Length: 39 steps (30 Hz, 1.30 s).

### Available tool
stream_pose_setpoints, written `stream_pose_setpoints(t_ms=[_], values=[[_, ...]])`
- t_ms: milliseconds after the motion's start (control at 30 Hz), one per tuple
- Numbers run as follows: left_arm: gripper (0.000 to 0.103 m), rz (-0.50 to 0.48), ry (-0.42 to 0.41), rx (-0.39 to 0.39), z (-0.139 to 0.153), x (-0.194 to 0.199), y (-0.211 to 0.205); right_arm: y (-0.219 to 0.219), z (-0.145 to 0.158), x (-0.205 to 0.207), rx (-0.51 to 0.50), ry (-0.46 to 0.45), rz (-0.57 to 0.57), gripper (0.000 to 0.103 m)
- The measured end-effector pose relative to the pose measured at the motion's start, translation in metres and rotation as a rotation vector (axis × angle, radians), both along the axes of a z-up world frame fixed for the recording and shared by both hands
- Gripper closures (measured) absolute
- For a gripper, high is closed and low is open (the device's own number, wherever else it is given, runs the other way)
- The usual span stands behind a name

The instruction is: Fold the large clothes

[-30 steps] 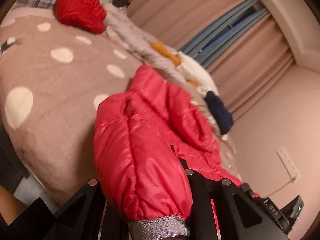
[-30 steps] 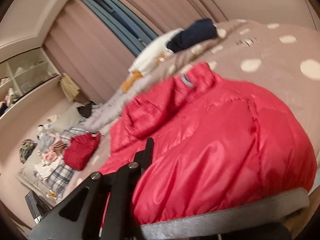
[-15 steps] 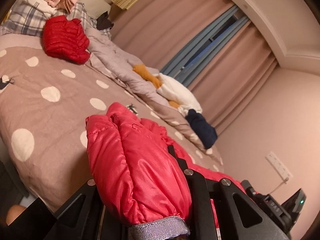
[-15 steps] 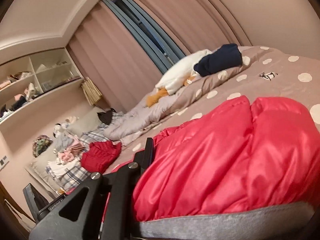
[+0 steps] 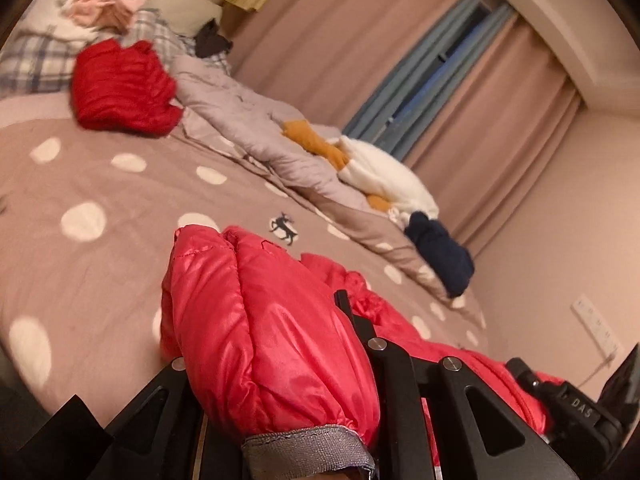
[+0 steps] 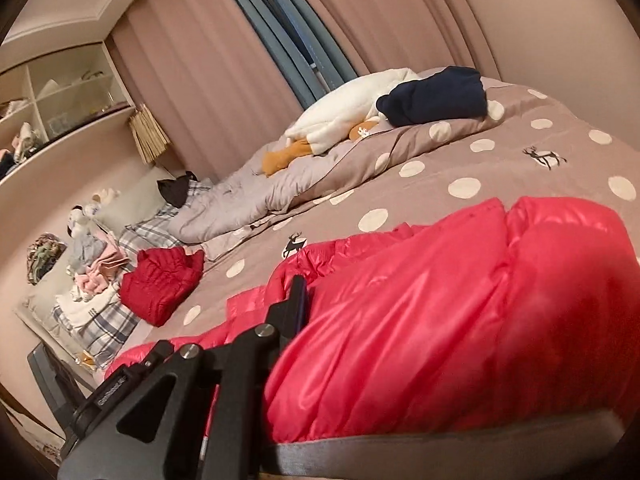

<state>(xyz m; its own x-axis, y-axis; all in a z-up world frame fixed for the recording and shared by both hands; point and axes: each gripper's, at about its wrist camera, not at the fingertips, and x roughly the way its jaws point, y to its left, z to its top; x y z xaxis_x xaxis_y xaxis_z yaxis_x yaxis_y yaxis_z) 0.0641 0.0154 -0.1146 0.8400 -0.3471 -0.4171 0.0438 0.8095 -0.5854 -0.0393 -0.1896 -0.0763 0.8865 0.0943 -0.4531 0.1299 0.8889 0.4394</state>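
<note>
Each tool was clamped on a grey-edged end of the red jacket (image 5: 272, 344): left tool (image 5: 304, 412), right tool (image 6: 360, 380). The jacket's bulk stretched forward over the bed (image 5: 100, 264), away from both hands alike.

L gripper (image 5: 304, 360): fingertips hidden by red jacket (image 5: 272, 340) | jacket cuff cut off at btm edge | clothes pile (image 5: 100, 12): blurred

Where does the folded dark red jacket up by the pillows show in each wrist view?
Left wrist: dark red jacket upper left, beside the plaid pillow.
Right wrist: dark red jacket left of centre, lower on the bed.
Shared landmark: white plush goose by the curtains.
</note>
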Motion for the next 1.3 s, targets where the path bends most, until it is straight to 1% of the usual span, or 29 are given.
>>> stream_pose_setpoints(t_ms=[133, 167, 233, 300, 367, 467, 533, 633, 800, 900, 967, 1133, 1300], values=[[0.088, -0.031, 0.015, 0.079, 0.007, 0.036, -0.013, -0.003, 0.001, 0.027, -0.038, 0.033, -0.02, 0.086], [0.088, -0.042, 0.026, 0.094, 0.006, 0.044, -0.016, -0.005, -0.001, 0.036, -0.043, 0.055, -0.026, 0.086], [0.088, -0.062, 0.056, 0.109, 0.0, 0.063, -0.022, -0.008, -0.004, 0.053, -0.06, 0.107, -0.017, 0.086], [0.088, -0.072, 0.073, 0.114, -0.01, 0.072, -0.024, -0.015, -0.01, 0.068, -0.038, 0.142, -0.016, 0.086], [0.088, -0.071, 0.075, 0.116, -0.021, 0.075, -0.025, -0.021, -0.018, 0.083, -0.02, 0.18, -0.011, 0.086], [0.088, -0.074, 0.089, 0.119, -0.03, 0.08, -0.025, -0.024, -0.026, 0.097, -0.019, 0.204, -0.014, 0.086], [0.088, -0.069, 0.088, 0.094, -0.035, 0.081, -0.023, -0.023, -0.033, 0.099, -0.023, 0.206, -0.019, 0.086], [0.088, -0.065, 0.116, 0.069, -0.039, 0.083, -0.021, -0.02, -0.038, 0.101, -0.038, 0.21, -0.026, 0.086], [0.088, -0.059, 0.087, 0.076, -0.039, 0.078, -0.023, -0.021, -0.043, 0.1, -0.036, 0.205, -0.02, 0.086], [0.088, -0.053, 0.087, 0.091, -0.04, 0.078, -0.026, -0.022, -0.046, 0.101, -0.034, 0.218, -0.024, 0.086], [0.088, -0.051, 0.084, 0.103, -0.039, 0.079, -0.028, -0.022, -0.048, 0.103, -0.049, 0.228, -0.022, 0.086], [0.088, -0.044, 0.103, 0.074, -0.042, 0.085, -0.024, -0.018, -0.043, 0.117, -0.106, 0.255, 0.0, 0.086], [0.088, -0.038, 0.12, 0.073, -0.044, 0.09, -0.023, -0.023, -0.049, 0.133, -0.089, 0.292, 0.005, 0.086]])
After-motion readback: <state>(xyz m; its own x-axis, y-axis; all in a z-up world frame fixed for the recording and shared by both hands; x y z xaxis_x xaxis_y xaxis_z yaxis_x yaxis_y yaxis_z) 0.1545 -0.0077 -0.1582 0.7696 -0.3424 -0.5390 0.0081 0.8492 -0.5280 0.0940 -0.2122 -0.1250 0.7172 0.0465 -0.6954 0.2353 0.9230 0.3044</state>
